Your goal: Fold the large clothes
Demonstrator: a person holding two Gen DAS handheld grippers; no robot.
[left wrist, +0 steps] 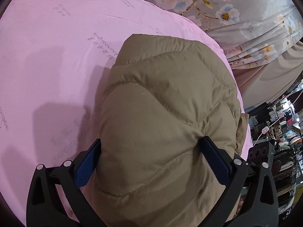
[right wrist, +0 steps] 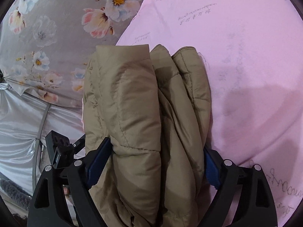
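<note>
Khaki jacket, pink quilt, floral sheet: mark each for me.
Khaki jacket [left wrist: 166, 102]: left wrist view, quilted panel in front of the fingers.
Pink quilt [right wrist: 246, 56]: right wrist view, bare fabric right of the jacket.
Floral sheet [right wrist: 56, 37]: right wrist view, grey flowered area.

Left gripper [left wrist: 149, 162] has its blue-padded fingers [left wrist: 89, 167] spread wide, pressed into either side of the padded tan jacket [left wrist: 166, 102]. Right gripper [right wrist: 157, 162] likewise, fingers [right wrist: 98, 162] clamping the folded bundle, one on each flank, both pointing along the jacket.

Each tool [left wrist: 151, 149] [right wrist: 157, 149] has black angular arms, silver round screws and ridged blue pads [left wrist: 89, 162].
</note>
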